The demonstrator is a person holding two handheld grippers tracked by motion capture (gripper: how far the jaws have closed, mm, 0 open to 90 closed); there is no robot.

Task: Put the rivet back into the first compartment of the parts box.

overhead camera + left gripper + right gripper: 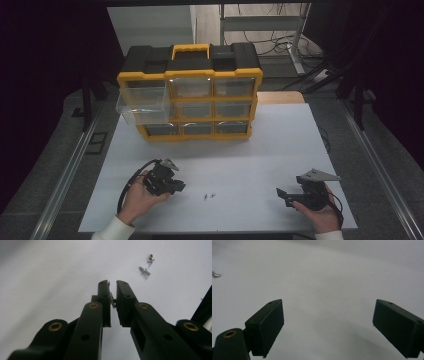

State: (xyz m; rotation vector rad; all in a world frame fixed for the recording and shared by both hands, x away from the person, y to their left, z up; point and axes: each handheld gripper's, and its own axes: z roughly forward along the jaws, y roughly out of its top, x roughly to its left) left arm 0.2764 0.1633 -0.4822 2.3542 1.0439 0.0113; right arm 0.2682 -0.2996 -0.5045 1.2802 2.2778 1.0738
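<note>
Left gripper [113, 287]: fingers were nearly together, pinching a small metal screw [112, 300] between the pads, well back from the tips. Screw sat roughly upright in the gap, lifted off the tabletop [50, 277]. Two more loose screws [147, 265] lay on the white surface just past the fingertips, close to each other; in the high view they sat between the two grippers, nearer the left one.

Right gripper [328, 322]: fingers stood wide, nothing between them, just bare tabletop under the gap.

Writing: I could read no brand, label or text anywhere, not on the grippers and not on the organizer.

Hand pose, from the high view: left hand [140, 197] came in from the bottom edge, white sleeve showing, gripper angled toward the middle of the tabletop, cable looping off to its left. Right hand [320, 212] was low at the near right corner, its gripper pointing left toward the screws, grey three-cornered plate on top.

Farther out: black-and-yellow drawer organizer [190, 75] stood at the far side of the tabletop, with its clear top-left drawer [140, 105] pulled out.
</note>
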